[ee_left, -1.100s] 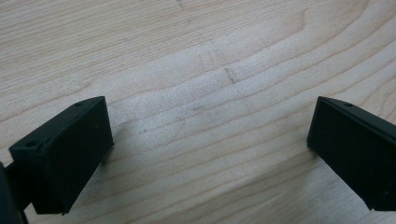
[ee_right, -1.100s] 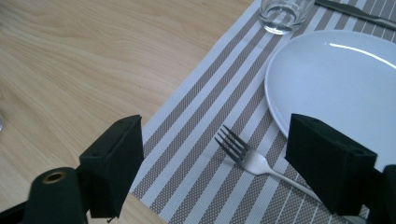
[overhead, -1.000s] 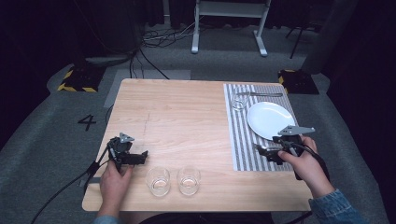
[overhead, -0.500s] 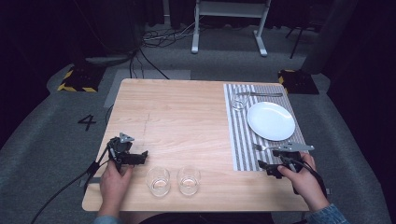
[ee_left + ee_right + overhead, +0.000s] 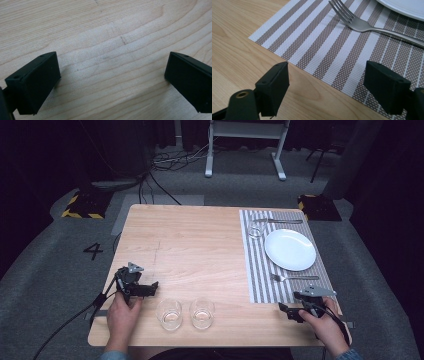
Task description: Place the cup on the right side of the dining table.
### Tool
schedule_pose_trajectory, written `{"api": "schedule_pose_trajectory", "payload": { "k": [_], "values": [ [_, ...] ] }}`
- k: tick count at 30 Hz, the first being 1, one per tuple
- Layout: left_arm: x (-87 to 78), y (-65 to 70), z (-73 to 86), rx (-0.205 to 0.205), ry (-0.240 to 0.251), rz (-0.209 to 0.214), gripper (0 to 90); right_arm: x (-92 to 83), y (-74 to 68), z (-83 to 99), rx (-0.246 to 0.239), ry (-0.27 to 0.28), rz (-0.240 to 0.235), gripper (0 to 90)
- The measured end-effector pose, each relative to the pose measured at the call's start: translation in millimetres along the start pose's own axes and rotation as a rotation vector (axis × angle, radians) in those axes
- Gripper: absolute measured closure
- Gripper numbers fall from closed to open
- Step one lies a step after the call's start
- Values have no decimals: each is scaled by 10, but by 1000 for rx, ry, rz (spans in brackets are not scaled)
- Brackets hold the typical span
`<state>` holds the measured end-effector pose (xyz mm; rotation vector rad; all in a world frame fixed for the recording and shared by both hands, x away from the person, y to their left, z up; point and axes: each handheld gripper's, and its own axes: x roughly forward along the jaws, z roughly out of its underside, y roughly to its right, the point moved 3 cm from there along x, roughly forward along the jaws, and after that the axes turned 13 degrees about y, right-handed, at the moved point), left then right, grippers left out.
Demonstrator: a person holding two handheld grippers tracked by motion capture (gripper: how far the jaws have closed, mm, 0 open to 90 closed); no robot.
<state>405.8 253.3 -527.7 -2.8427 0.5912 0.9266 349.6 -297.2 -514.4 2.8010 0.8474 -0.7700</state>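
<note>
The right tool rests near the front right corner of the counter, jaws spread apart and empty, at the front edge of the striped placemat. The fork lies on the placemat just beyond it, between the tool and the white plate, tines toward the counter's centre. The left tool sits near the front left corner, jaws apart over bare wood. Two empty glasses stand side by side at the front edge, between the tools.

Dark room, grey carpet floor, white stand legs, floor cables
</note>
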Motion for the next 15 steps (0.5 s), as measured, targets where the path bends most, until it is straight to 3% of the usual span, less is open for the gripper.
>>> {"api": "schedule_pose_trajectory", "payload": {
  "k": [7, 12, 15],
  "values": [
    [0, 0, 0, 0, 0, 0, 3, -23, 8, 111, 9, 36, -4, 205],
    [0, 1, 0, -1, 0, 0, 3, -22, -23, 125, -67, 13, -9, 172],
    [0, 1, 1, -1, 0, 0, 3, -17, -24, 125, -65, 11, -11, 166]
  ]
}}
